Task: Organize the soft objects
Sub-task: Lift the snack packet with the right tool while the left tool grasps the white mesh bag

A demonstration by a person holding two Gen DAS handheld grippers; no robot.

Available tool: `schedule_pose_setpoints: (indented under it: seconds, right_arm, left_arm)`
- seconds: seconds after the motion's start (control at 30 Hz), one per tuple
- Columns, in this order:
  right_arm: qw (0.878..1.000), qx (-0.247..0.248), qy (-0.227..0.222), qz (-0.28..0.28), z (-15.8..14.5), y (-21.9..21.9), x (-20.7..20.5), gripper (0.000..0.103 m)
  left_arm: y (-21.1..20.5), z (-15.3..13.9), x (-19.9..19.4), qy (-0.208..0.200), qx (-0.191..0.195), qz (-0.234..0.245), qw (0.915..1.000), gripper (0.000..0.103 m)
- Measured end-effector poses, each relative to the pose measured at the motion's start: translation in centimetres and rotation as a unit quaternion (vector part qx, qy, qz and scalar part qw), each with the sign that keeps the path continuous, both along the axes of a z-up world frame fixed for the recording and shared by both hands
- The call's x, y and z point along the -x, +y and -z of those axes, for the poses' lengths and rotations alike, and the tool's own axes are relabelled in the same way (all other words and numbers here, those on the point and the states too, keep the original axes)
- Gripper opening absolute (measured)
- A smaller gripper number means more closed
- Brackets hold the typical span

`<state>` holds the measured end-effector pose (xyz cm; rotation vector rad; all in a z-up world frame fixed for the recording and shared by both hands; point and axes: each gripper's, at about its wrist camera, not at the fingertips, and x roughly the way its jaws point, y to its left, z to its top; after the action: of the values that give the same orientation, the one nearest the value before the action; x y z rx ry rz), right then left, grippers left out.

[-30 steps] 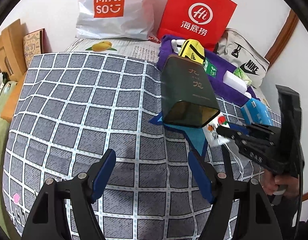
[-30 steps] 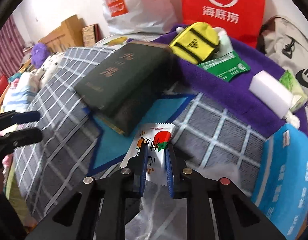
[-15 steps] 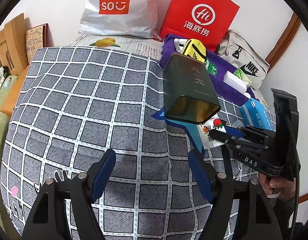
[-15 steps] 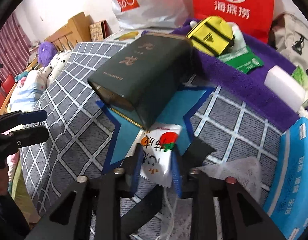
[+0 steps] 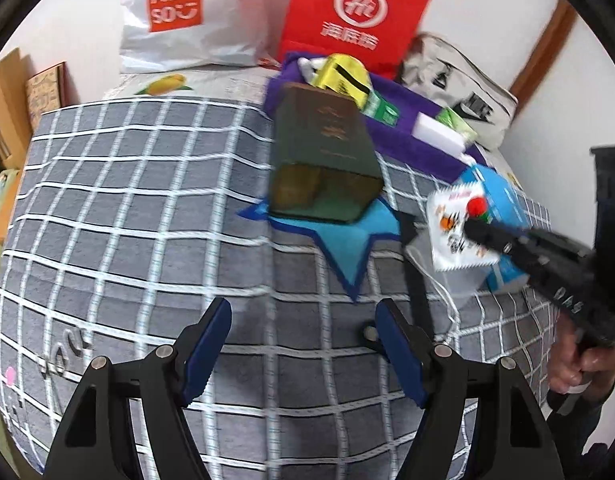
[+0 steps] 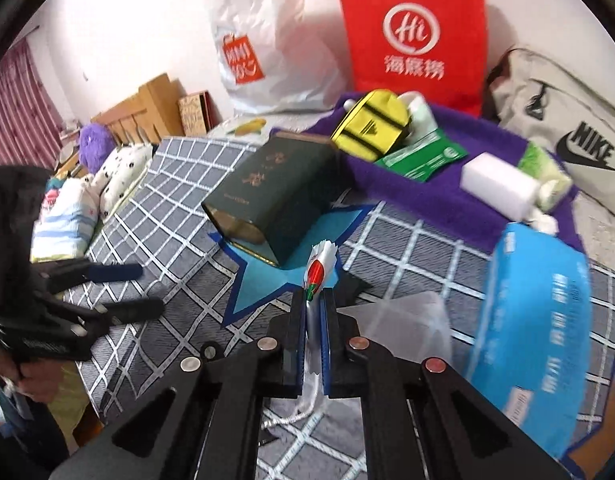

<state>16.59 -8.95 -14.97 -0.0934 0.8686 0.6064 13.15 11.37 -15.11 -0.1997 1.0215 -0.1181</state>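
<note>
Where pinched, white crinkle-edged packet (image 5: 455, 236), red-spotted

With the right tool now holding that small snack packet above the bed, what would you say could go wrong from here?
1. The right tool pinches the snack packet only by a thin edge, so the slick wrapper might slip out.
2. The dark green tin lies tipped on the blue star mat close ahead; a low swing could knock it.
3. A white cord trails just below and may snag.

White snack packet (image 6: 318, 270) edge-on, lifted.
</note>
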Motion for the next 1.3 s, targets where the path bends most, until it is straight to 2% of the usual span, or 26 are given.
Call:
schedule_pose_setpoints:
  seconds: [0.13,0.27,0.43,0.63,0.83,0.97,1.13,1.3]
  right_arm:
    - [0.999,-0.004,-0.026,0.018,-1.6,-2.0,1.4,0.007]
    - [0.998,-0.004,-0.047,0.039,-3.0,-4.3,3.0,0.007]
    - [0.996,0.0,-0.06,0.068,-3.5,-6.7,4.4,0.007]
    - [0.993,-0.003,-0.074,0.094,-4.3,-9.3,5.3,0.007]
    - [0.99,-0.009,-0.075,0.12,-4.3,-12.0,5.7,0.007]
    - [0.988,-0.014,-0.075,0.131,-4.2,-13.3,5.6,0.007]
    - [0.987,-0.023,-0.07,0.139,-4.0,-14.4,5.3,0.007]
    - [0.987,-0.027,-0.061,0.143,-3.5,-14.8,5.1,0.007]
  left_arm:
    - [-2.2,0.8,0.0,0.008,-0.002,0.018,0.9998,0.073]
    - [-4.7,1.3,-0.1,0.0,-0.032,0.042,0.9986,0.073]
    - [-7.2,1.4,-1.0,-0.012,-0.029,0.076,0.9966,0.073]
    - [-11.5,1.0,-3.1,-0.043,-0.066,0.153,0.9851,0.073]
    - [-14.0,2.8,-5.6,-0.026,-0.077,0.184,0.9797,0.074]
    - [-15.5,3.5,-6.2,-0.03,-0.11,0.201,0.973,0.084]
    - [-16.6,3.8,-6.4,-0.039,-0.12,0.22,0.9672,0.095]
    - [-17.4,3.9,-6.4,-0.048,-0.129,0.238,0.9614,0.096]
